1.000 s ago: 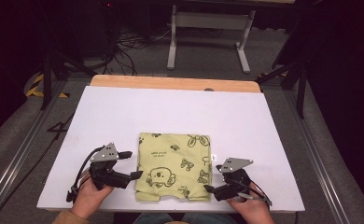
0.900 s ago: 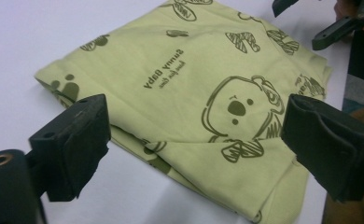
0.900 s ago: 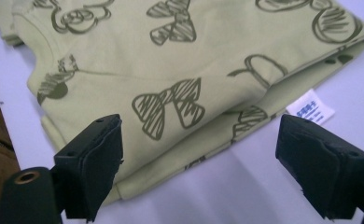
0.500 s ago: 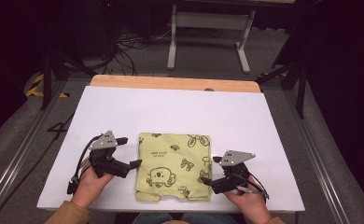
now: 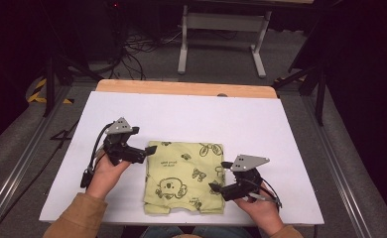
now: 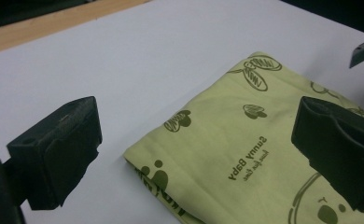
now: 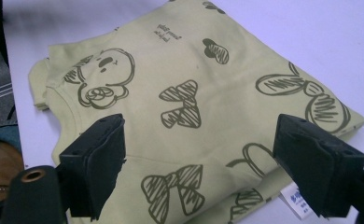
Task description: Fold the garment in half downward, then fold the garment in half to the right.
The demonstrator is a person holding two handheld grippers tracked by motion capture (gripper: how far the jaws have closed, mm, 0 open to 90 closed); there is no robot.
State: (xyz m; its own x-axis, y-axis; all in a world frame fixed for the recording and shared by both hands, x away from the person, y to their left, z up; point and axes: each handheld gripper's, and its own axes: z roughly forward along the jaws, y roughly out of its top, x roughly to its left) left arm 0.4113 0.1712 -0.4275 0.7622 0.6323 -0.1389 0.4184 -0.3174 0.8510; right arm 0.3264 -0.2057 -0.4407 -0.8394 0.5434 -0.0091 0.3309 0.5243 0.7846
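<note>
Behind white table (image 5: 181, 119): metal stand (image 5: 224, 29), probably cables (image 5: 137, 47); shirt (image 5: 184, 176) unobstructed.

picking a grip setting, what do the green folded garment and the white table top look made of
Green folded garment: looks like soft matte knit cotton, judging by its limp folds, printed cartoon bears and sewn label. White table top: smooth, matte sheet, perhaps laminate or board; wooden strip at its far edge.

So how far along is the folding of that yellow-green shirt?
It looks nearly finished: the shirt lies folded into a compact, roughly square stack on the white table. Nothing is in hand; the left gripper and right gripper both have open jaws at the stack's side edges, and the left jaws have just been opening, with no cloth between them. What's left is probably just pulling away.
</note>
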